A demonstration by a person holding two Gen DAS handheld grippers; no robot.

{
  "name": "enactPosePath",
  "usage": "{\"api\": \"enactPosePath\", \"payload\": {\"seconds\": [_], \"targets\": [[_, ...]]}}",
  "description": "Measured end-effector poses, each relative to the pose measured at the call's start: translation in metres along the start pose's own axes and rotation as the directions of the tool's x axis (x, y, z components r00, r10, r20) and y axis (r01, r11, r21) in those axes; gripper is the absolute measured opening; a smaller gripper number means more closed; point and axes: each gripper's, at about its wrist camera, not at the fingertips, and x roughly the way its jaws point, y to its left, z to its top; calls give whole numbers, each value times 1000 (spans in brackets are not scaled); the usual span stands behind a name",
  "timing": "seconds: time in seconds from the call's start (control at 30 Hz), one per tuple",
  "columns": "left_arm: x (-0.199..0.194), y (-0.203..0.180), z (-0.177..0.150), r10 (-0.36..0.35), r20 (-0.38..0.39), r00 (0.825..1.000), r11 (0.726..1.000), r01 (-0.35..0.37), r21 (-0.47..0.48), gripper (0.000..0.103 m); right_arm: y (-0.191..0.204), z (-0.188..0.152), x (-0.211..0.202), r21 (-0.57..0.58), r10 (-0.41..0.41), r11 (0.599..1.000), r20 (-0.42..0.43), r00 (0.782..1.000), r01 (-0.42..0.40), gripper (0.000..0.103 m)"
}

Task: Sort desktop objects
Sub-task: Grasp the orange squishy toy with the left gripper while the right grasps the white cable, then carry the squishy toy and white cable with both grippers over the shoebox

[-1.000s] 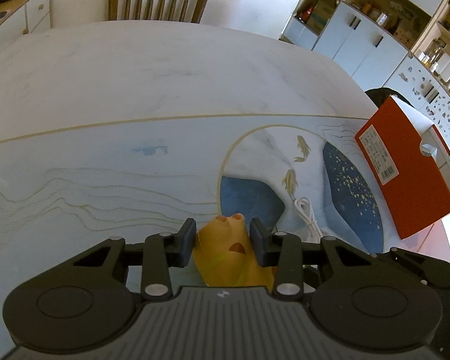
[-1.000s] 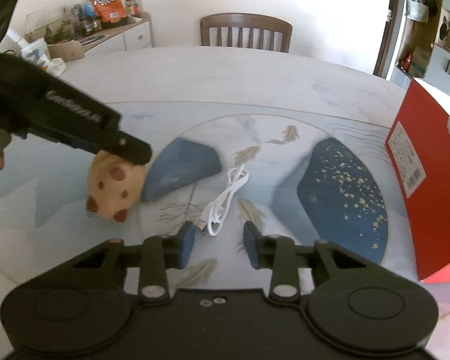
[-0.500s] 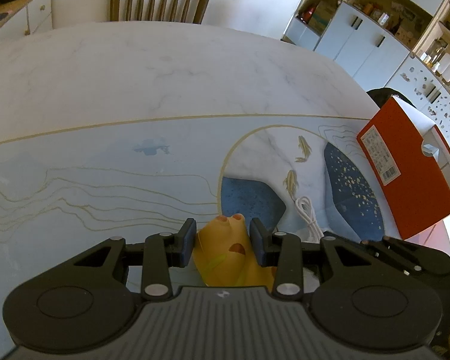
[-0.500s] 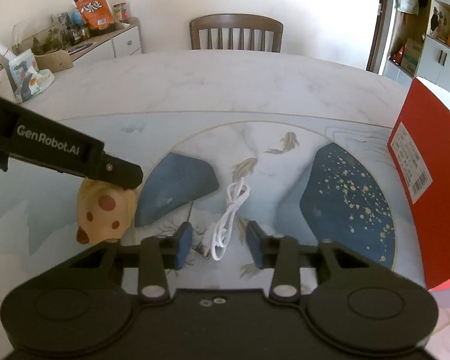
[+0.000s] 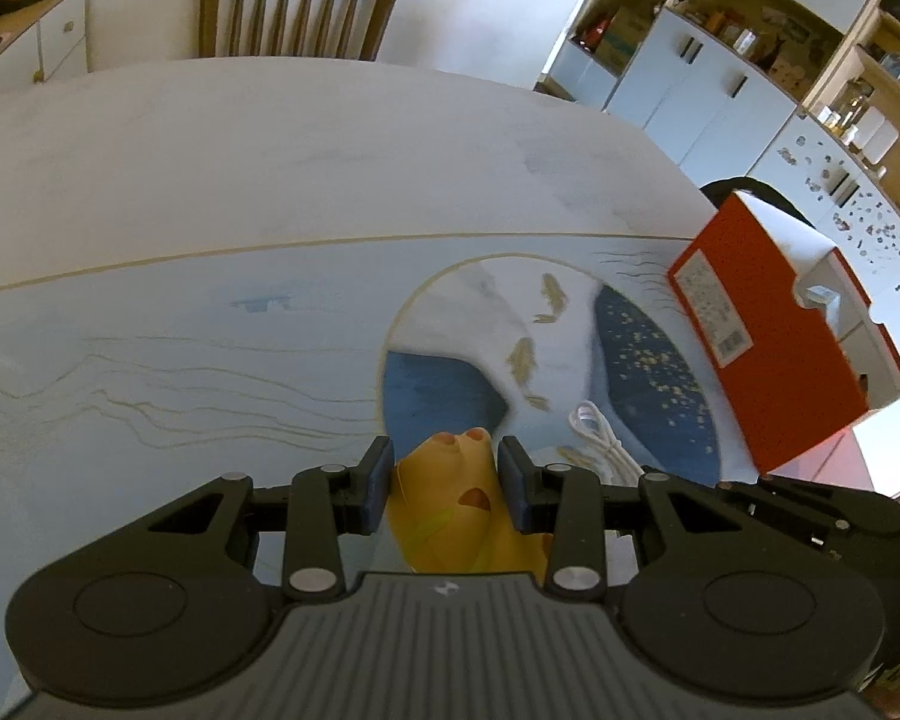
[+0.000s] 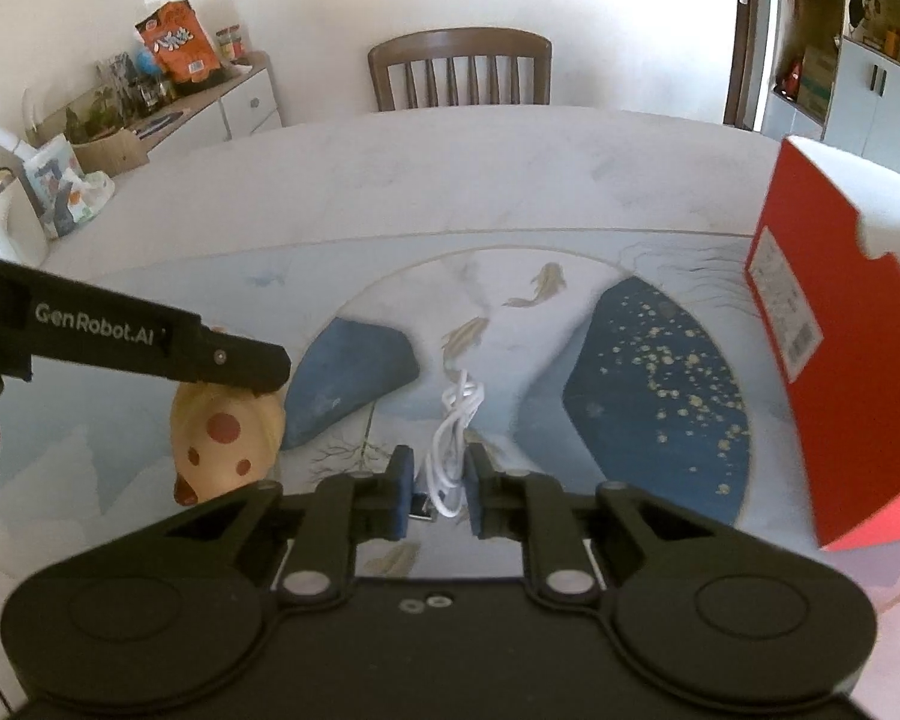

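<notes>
The left gripper (image 5: 444, 483) is clamped on a soft yellow toy animal with brown spots (image 5: 450, 504), its pads pressing the toy's sides; from the right wrist view the same toy (image 6: 225, 441) hangs under the black finger just above the tabletop (image 6: 450, 180), beside a dark blue painted patch. The right gripper (image 6: 439, 492) is closing its jaws around a coiled white cable (image 6: 450, 450), whose loops lie between the blue pads, with a small plug end beside the left pad; whether the pads already press it I cannot tell. An open red cardboard box with a white lining (image 6: 840, 348) stands at the tabletop's right edge, well apart from the cable. A brown wooden chair (image 6: 459, 69) stands at the far side.
</notes>
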Motion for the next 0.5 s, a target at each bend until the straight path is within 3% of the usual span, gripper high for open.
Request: {"api": "enactPosePath", "payload": {"seconds": [0.5], "targets": [[-23, -49, -1, -44, -8, 999, 998, 45, 34, 36, -36, 7, -63, 60, 29, 998, 63, 998, -33, 16]]}}
